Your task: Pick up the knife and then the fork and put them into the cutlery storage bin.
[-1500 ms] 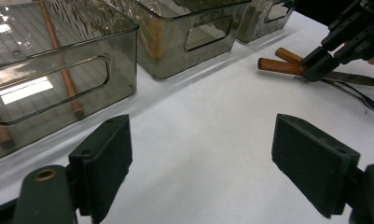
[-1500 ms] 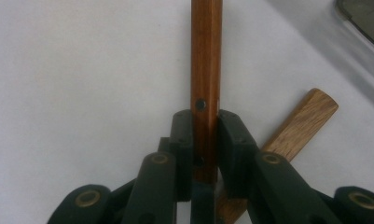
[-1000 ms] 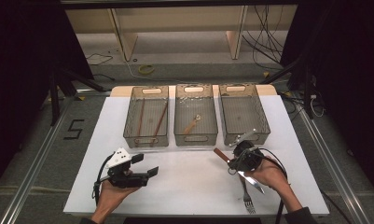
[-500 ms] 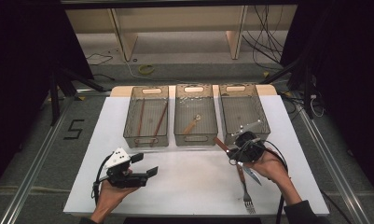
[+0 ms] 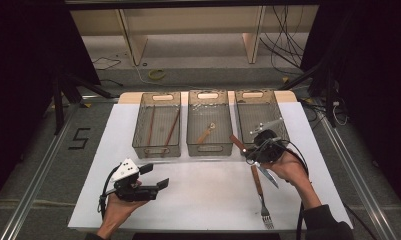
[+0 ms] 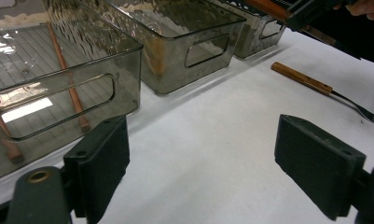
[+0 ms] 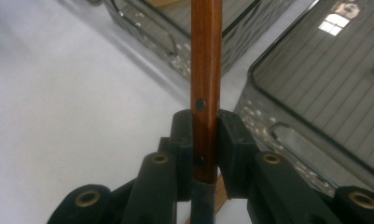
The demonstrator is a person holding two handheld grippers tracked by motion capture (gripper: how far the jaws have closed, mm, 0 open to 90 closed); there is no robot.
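R gripper: jaws clamped on knife handle, knife lifted just in front of right bin | L gripper: jaws wide, nothing held | fork: flat on table

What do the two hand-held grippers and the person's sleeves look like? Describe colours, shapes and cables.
Left gripper: black body, flat rectangular black pads, white angular plate on top, black cable. Right gripper: black, grey three-cornered plate, black cable, brass-coloured pivot pins. The right arm wears a dark sleeve.
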